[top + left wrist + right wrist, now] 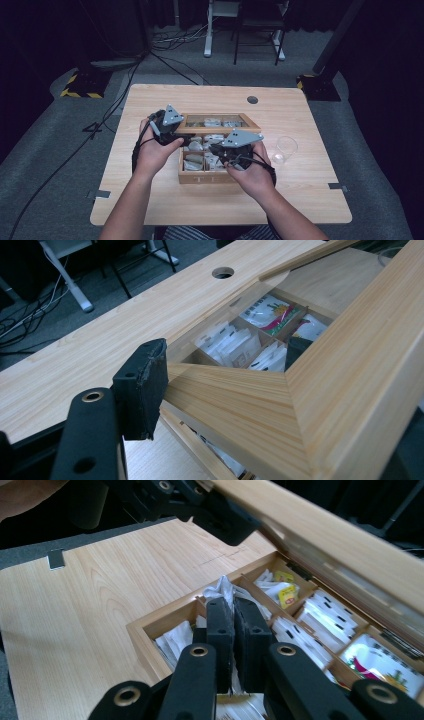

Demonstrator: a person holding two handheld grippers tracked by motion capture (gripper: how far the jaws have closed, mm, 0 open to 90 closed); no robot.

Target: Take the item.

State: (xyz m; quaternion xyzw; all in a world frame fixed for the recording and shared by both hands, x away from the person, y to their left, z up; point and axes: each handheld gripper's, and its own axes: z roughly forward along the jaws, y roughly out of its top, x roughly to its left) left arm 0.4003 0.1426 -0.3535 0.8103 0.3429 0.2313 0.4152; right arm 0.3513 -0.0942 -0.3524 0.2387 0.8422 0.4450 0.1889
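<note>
A wooden box [207, 176] with compartments of white sachets stands mid-table, its glass-paned lid [218, 121] raised. My left gripper [172, 135] is shut on the lid's wooden frame [240, 400] at the left corner. One pad [145, 380] presses the frame's outside, and the other shows through the glass. My right gripper [234, 605] hangs over the box's left compartments, jaws shut on a white sachet [223, 587] whose top sticks out beyond the fingertips. In the high view the right gripper [220, 150] is above the box's middle.
A clear glass cup [286, 149] stands just right of the box. A round cable hole [252, 99] lies near the table's far edge. Bare tabletop [90, 595] spreads left of the box. Other compartments hold more sachets [320, 615], some with coloured print.
</note>
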